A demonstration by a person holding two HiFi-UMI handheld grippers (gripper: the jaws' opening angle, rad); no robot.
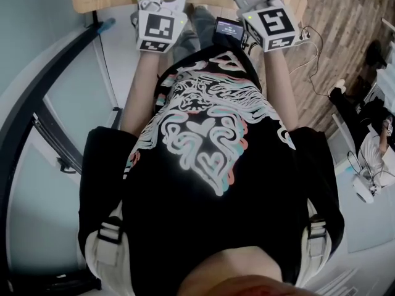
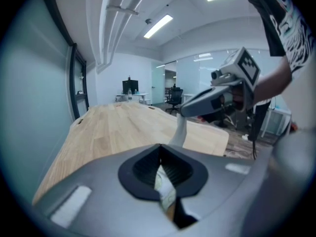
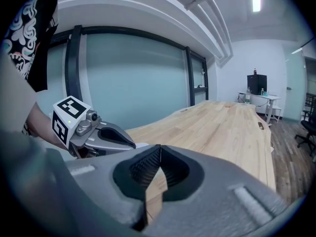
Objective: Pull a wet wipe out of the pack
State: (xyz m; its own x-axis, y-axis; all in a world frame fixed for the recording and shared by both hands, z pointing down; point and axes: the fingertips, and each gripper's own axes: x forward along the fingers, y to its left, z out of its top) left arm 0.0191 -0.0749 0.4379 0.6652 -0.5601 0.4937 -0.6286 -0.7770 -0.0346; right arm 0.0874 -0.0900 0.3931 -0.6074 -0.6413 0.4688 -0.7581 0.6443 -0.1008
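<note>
Where both grippers were held at the near end of the bench (image 2: 118, 127), the jaws of the left gripper (image 2: 159, 157) were closed on a green-printed piece, judged to be the wipe pack (image 2: 166, 190); those of the right gripper (image 3: 159, 154) were shut, empty. The pack should be kept pinned while the right jaws were opened onto its opening. Nothing was seen in the way, with an office chair (image 2: 175, 94) far off.

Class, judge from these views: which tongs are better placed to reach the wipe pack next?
Left, probably. A pale green-printed pack shows right at the left tongs; the right tongs face only the wooden table.
</note>
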